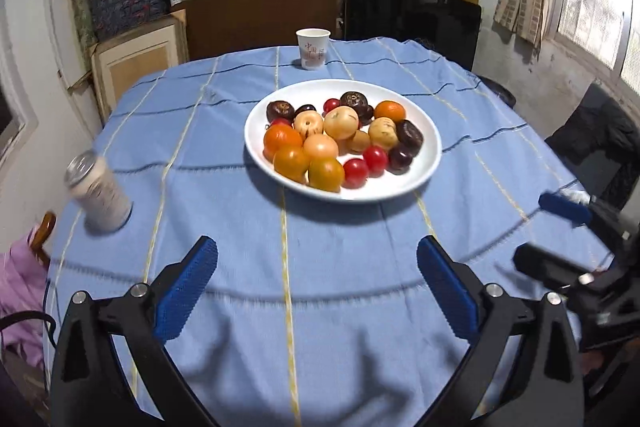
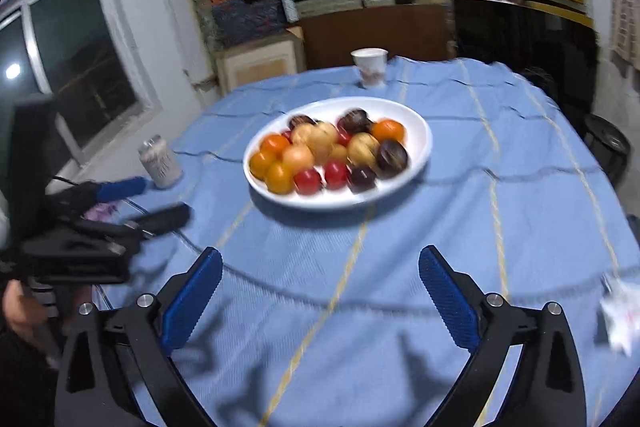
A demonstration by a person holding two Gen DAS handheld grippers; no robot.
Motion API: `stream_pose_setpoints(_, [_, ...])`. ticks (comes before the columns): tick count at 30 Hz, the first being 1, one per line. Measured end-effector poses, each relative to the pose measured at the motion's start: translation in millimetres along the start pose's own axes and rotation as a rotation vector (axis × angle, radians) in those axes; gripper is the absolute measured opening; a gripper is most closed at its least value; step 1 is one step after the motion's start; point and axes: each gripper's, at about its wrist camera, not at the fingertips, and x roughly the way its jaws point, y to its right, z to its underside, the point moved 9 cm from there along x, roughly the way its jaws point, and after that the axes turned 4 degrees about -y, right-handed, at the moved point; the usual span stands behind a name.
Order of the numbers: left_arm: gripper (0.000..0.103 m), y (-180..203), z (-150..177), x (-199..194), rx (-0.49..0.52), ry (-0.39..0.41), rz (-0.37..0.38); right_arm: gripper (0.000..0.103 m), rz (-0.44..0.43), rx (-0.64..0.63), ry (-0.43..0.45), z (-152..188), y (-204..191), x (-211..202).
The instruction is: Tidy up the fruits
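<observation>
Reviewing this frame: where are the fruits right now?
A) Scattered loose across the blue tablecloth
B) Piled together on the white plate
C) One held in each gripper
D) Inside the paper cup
B: all the fruits sit together on the white plate, while the tablecloth around it is bare of fruit and both the left gripper and right gripper stand open with nothing between the fingers.
</observation>
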Motion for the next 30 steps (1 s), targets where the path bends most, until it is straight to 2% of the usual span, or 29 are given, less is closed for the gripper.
stream_pose_setpoints(1, [0.098, 0.1, 5.1, -11.7, -0.019, 0.021, 0.01, 0.099, 0.014, 0.013, 0.0, 5.0, -0.9, -5.0])
stream_pose_setpoints(4, [0.098, 2.3, 22.2, -40.6, -0.033, 0.063, -0.025, 0.099, 0.009, 0.051, 0.019, 17.4, -5.4, -24.4])
stream_pose_setpoints(7, [0.098, 10.6, 36.1, -63.5, -0.018, 0.09, -0.041, 0.099, 0.045, 0.007, 0.038, 23.9, -14.2, -44.1])
stream_pose_setpoints(12, [0.098, 21.6, 57.1, -93.6, -0.025, 0.118, -0.006, 0.099, 0.108, -0.055, 0.103, 31.8, -26.4, -78.2])
stream_pose_setpoints(22, [0.098, 12.2, 67.3, -126.1, -0.089, 0.17, -0.083, 0.099, 0.148, -0.097, 0.144, 39.9, -32.7, -106.8])
stream_pose_setpoints(30, [0.098, 12.0, 67.8, -133.6, -0.086, 0.182, -0.117, 0.099, 0.16, -0.09, 0.146, 45.1, -30.6, -109.1])
